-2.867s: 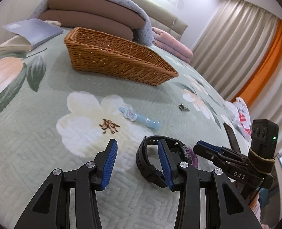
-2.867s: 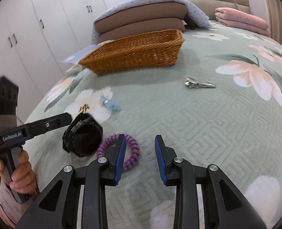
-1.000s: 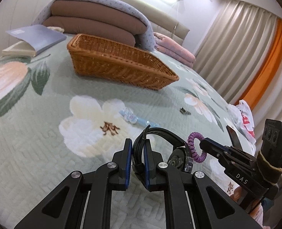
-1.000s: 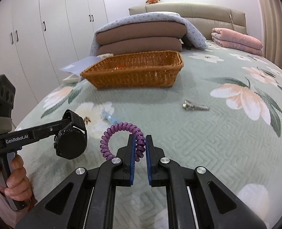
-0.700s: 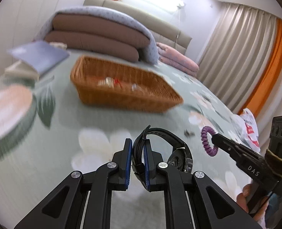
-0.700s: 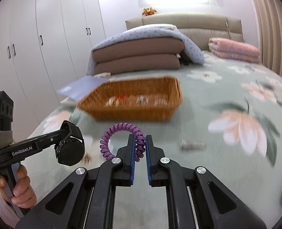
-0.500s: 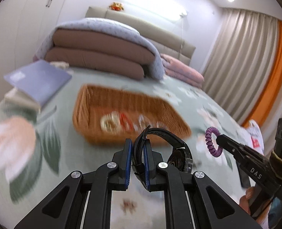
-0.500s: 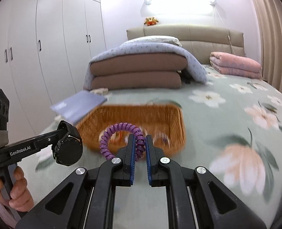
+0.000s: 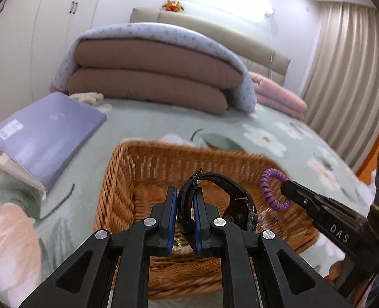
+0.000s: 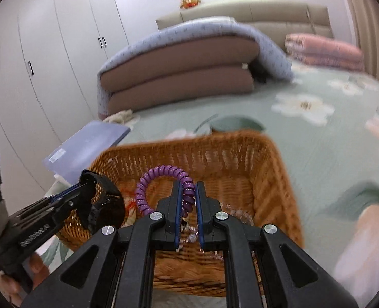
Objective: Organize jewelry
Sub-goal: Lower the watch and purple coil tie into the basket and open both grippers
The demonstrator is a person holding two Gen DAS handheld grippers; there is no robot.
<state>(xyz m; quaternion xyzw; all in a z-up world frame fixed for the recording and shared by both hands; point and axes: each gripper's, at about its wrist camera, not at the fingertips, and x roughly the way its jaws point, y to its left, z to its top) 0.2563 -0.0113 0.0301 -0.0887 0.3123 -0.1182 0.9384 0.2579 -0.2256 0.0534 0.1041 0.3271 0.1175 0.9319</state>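
My left gripper (image 9: 185,201) is shut on the strap of a black watch (image 9: 216,187), held in the air over the wicker basket (image 9: 117,179). My right gripper (image 10: 188,195) is shut on a purple spiral hair tie (image 10: 161,173), which also hangs over the basket (image 10: 274,169). In the left wrist view the hair tie (image 9: 269,187) shows at the right gripper's tip. In the right wrist view the watch (image 10: 104,197) sits at the left gripper's tip. Blurred red, white and clear pieces lie on the basket floor.
A purple book (image 9: 45,133) lies on the green floral bedspread (image 9: 143,123) left of the basket. Folded brown and lilac quilts (image 9: 151,77) and pink bedding (image 9: 279,97) are stacked behind. White wardrobes (image 10: 35,64) stand at left, curtains at right. A hand (image 10: 32,269) holds the left gripper's handle.
Both grippers have carried the watch and the hair tie forward from above the open bedspread to above the basket, rising slightly. Both grips stayed the same.
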